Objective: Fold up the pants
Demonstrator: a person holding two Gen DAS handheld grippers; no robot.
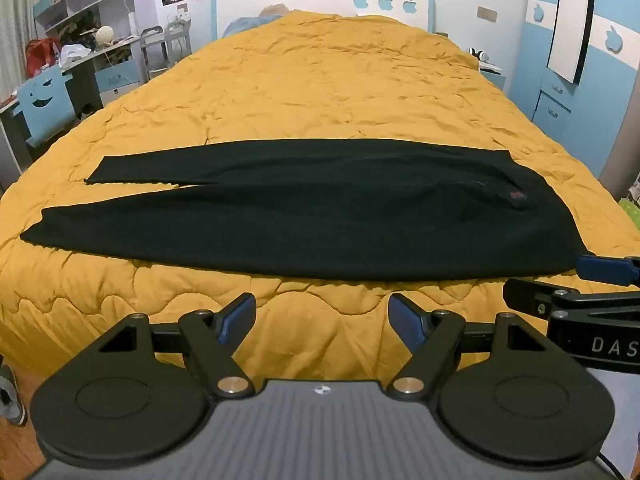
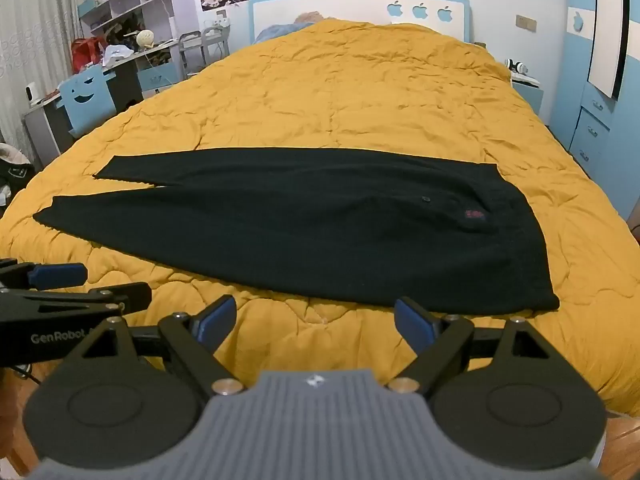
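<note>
**Pants flat, nothing gripped yet**

The black pants point(image 1: 304, 216) lie spread across the yellow quilt point(image 1: 320, 80), legs left, waist right. Both the left gripper point(image 1: 322, 316) and right gripper point(image 2: 314, 322) hover near the close edge, fingers spread, empty. The cloth looks soft and limp; pinch waist corner and hem.

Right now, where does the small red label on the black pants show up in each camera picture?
Left wrist view: red label right of centre, near the waist end of the pants.
Right wrist view: red label right of centre, beside a dark button.
Shared landmark: the apple-cutout headboard.
</note>
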